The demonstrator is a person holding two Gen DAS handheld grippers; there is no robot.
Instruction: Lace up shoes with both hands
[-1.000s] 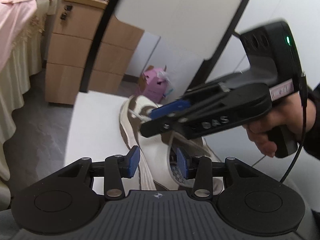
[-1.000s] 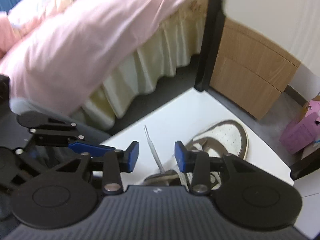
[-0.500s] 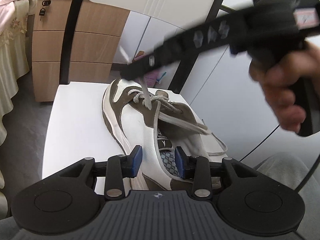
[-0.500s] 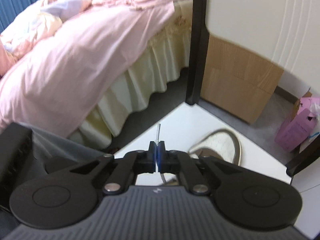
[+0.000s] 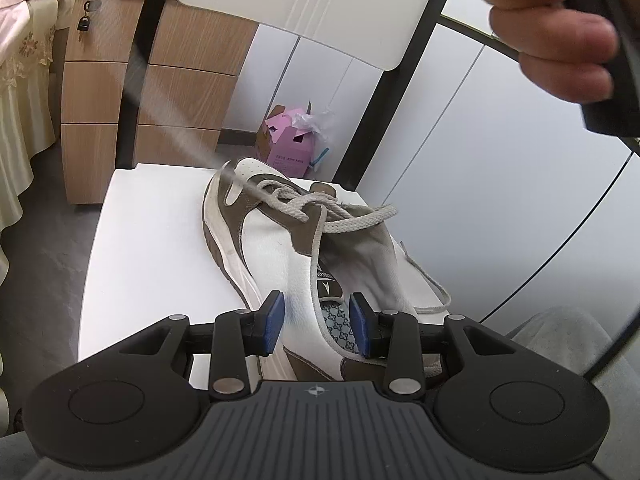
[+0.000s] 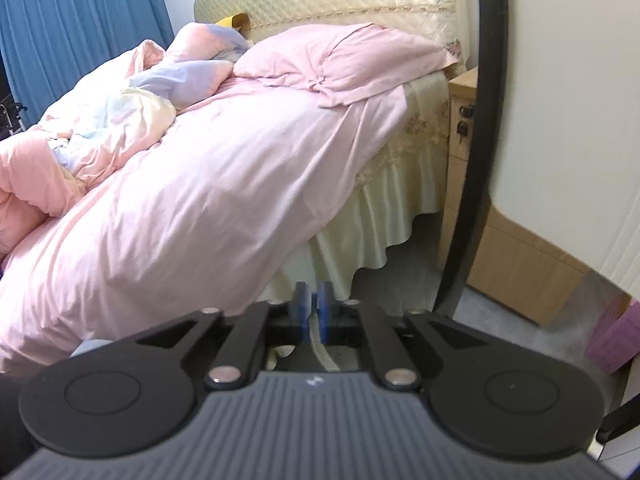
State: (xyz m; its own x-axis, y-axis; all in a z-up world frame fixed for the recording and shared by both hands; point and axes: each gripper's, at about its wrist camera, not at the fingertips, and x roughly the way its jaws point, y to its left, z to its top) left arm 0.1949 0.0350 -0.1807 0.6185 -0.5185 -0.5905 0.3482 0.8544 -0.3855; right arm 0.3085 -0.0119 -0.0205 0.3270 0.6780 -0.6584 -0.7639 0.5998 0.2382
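Note:
A white and brown sneaker point(image 5: 276, 248) lies on a white chair seat point(image 5: 156, 240), toe away from me. Its grey lace point(image 5: 320, 210) crosses the lower eyelets. One lace end point(image 5: 168, 108) is stretched taut up and to the left, blurred. My left gripper point(image 5: 316, 322) is open, its blue pads either side of the shoe's heel collar. My right gripper point(image 6: 314, 312) is shut on the lace point(image 6: 320, 350), raised high and facing the bed. In the left wrist view only the hand holding it point(image 5: 548, 28) shows, at the top right.
The chair's white backrest point(image 5: 320, 8) and black frame point(image 5: 140, 64) stand behind the shoe. A wooden drawer unit point(image 5: 100, 92), a pink box point(image 5: 286, 144) on the floor and white wardrobe doors point(image 5: 460, 180) lie beyond. A bed with pink bedding point(image 6: 200, 160) is on the left.
My right gripper shut on the lace end and pulled it up and away from the shoe, drawing the lace taut. My left gripper drew back a little and stayed open at the heel.

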